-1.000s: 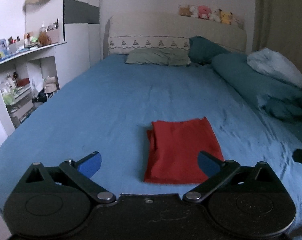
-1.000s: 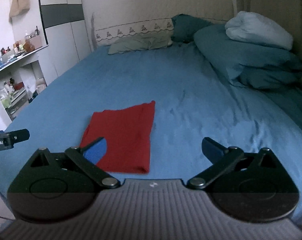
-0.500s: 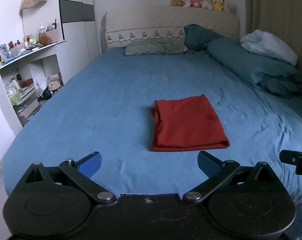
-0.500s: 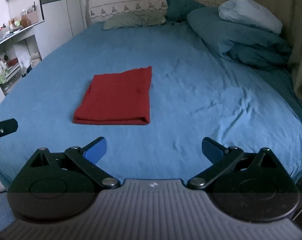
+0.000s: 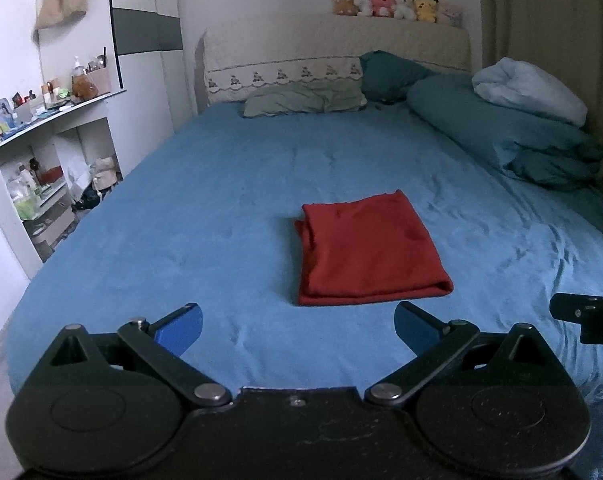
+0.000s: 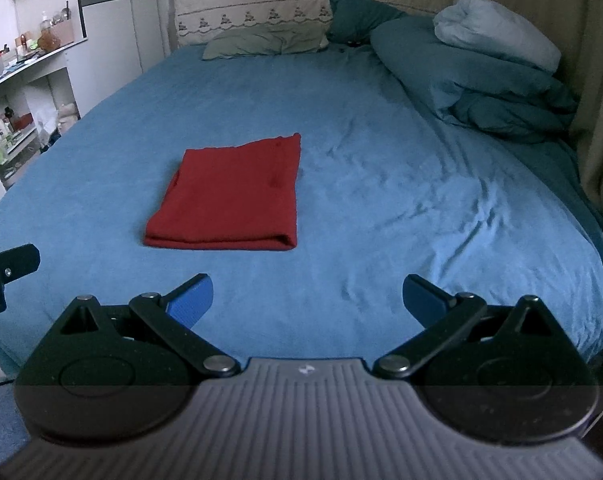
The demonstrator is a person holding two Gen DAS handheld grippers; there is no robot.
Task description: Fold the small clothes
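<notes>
A red garment (image 5: 365,250) lies folded into a neat rectangle on the blue bed sheet (image 5: 221,208); it also shows in the right wrist view (image 6: 231,198). My left gripper (image 5: 299,326) is open and empty, held back from the garment near the bed's front edge. My right gripper (image 6: 307,296) is open and empty, also back from the garment, which lies ahead and to its left. Part of the right gripper (image 5: 589,316) shows at the right edge of the left wrist view, and part of the left gripper (image 6: 5,272) at the left edge of the right wrist view.
Teal bedding with a pale blue blanket (image 5: 529,94) is piled at the right of the bed. Pillows (image 5: 305,98) lie at the headboard, plush toys (image 5: 389,4) on top. A white shelf unit (image 5: 33,160) with clutter stands at the left. A curtain (image 6: 597,80) hangs at the right.
Both grippers have pulled back from the folded red garment toward the bed's front edge. The garment, earlier between the fingers, now lies well ahead of them.
</notes>
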